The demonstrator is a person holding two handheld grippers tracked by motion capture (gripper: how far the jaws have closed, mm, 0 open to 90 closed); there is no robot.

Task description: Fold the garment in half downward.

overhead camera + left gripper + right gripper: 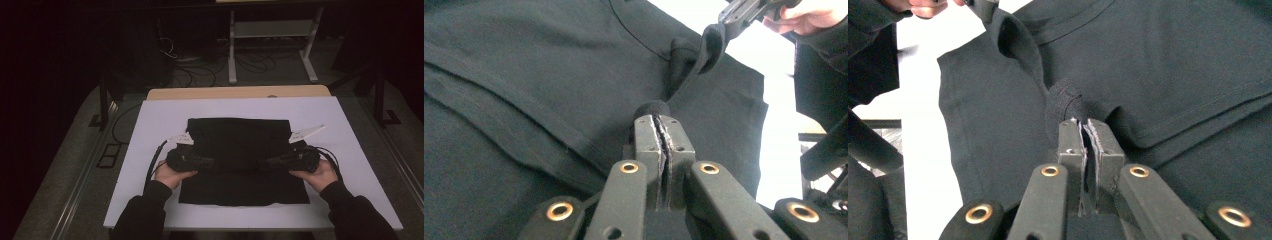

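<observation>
Both grippers, left gripper and right gripper, pinch folds of the black garment at mid-frame; folding looks partway done.

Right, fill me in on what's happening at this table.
A person is folding a black garment spread on a white board. Each hand works a two-jaw gripper: the left gripper is shut on a pinch of the cloth, and the right gripper is shut on another pinch facing it. Both pinches are lifted slightly off the rest of the fabric, which lies mostly flat, a fold already made across it.
</observation>
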